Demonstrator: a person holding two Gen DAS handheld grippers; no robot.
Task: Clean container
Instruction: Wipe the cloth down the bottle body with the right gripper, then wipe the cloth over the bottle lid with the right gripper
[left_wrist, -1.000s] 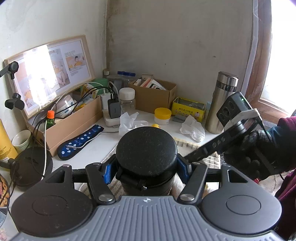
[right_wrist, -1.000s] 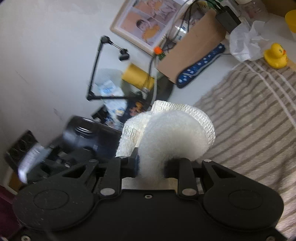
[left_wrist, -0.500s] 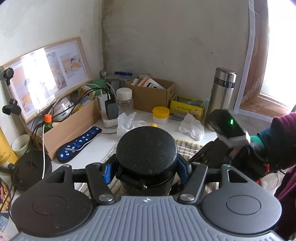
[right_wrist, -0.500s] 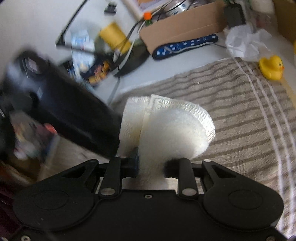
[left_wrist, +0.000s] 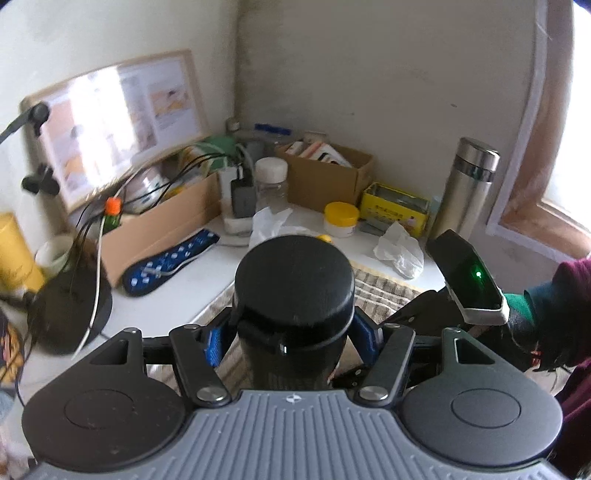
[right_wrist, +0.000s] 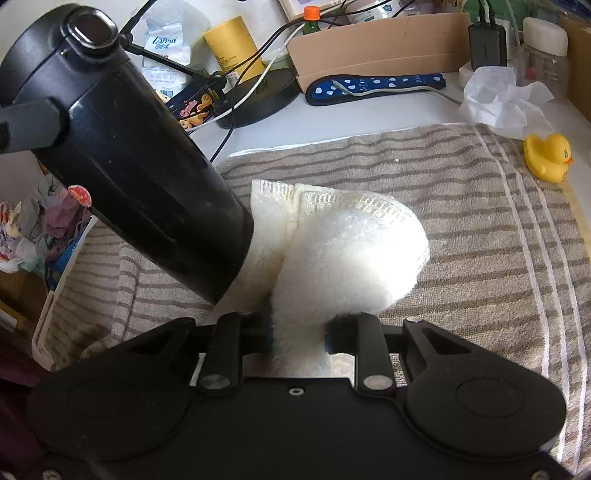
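Observation:
My left gripper (left_wrist: 291, 334) is shut on a black lidded container (left_wrist: 293, 291), held above the striped towel (left_wrist: 384, 295). In the right wrist view the container (right_wrist: 129, 162) leans from upper left, its base near the towel (right_wrist: 461, 229). My right gripper (right_wrist: 299, 332) is shut on a folded white cloth (right_wrist: 347, 254); the cloth touches the container's lower side. The right gripper's body (left_wrist: 469, 284) shows at the right of the left wrist view.
On the white table stand cardboard boxes (left_wrist: 328, 177), a steel flask (left_wrist: 469, 184), a yellow tin (left_wrist: 395, 206), a yellow-lidded jar (left_wrist: 341, 219), crumpled plastic (right_wrist: 506, 99), a blue power strip (right_wrist: 373, 86), a lamp base (right_wrist: 258, 99), and a yellow rubber duck (right_wrist: 546, 157).
My right gripper has swung down and in with the cloth, bringing it against the container's lower side. The left gripper keeps the container gripped and nearly still.

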